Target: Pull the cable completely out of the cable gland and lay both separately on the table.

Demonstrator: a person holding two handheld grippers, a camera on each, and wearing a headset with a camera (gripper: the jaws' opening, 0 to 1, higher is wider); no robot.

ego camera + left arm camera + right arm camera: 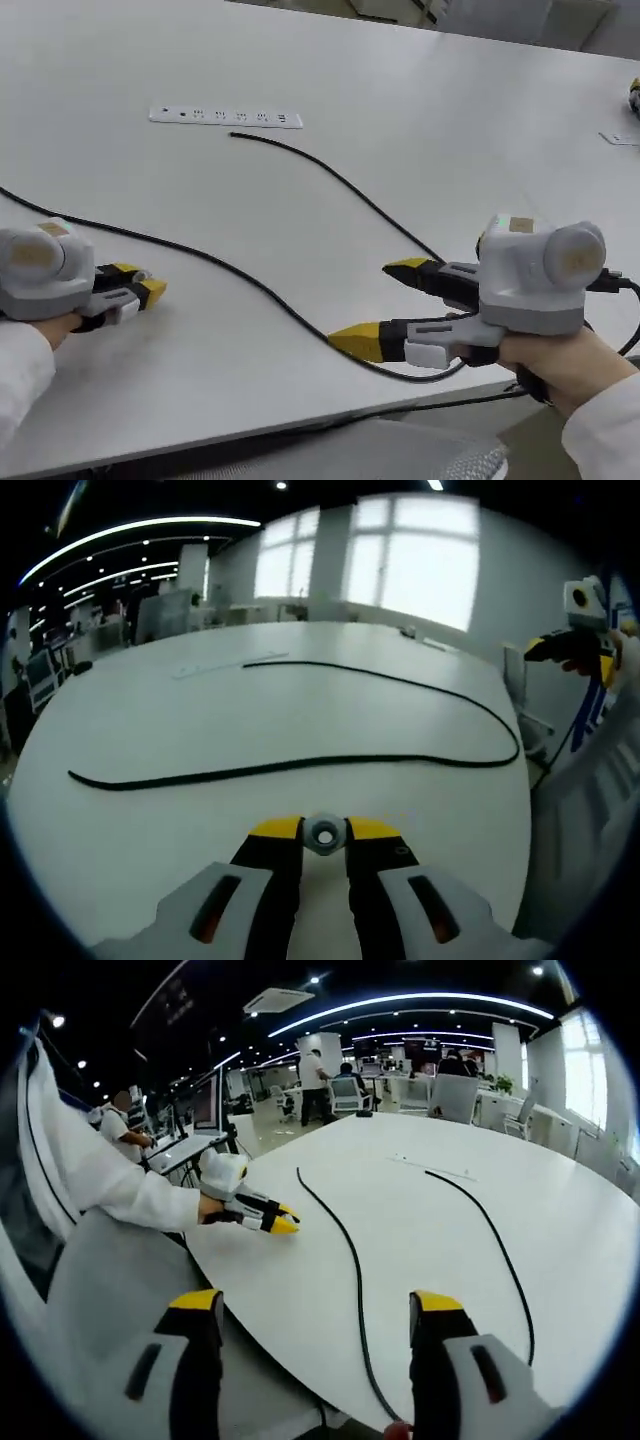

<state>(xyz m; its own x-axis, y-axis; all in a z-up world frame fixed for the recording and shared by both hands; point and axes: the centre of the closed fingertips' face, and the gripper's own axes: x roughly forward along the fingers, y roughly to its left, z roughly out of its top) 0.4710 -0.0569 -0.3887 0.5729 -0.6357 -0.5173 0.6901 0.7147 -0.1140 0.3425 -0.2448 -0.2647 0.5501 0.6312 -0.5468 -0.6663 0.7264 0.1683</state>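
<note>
on a white table (400, 120) in an open-plan office, black cable (340, 182) laid loose, cable gland (322, 835) clamped in left gripper (147, 281), right gripper (315, 1302) held with jaws spread

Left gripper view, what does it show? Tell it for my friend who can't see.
The left gripper pinches a small round cable gland between its yellow-tipped jaws. Beyond it, a long black cable lies loose across the white table.
</note>
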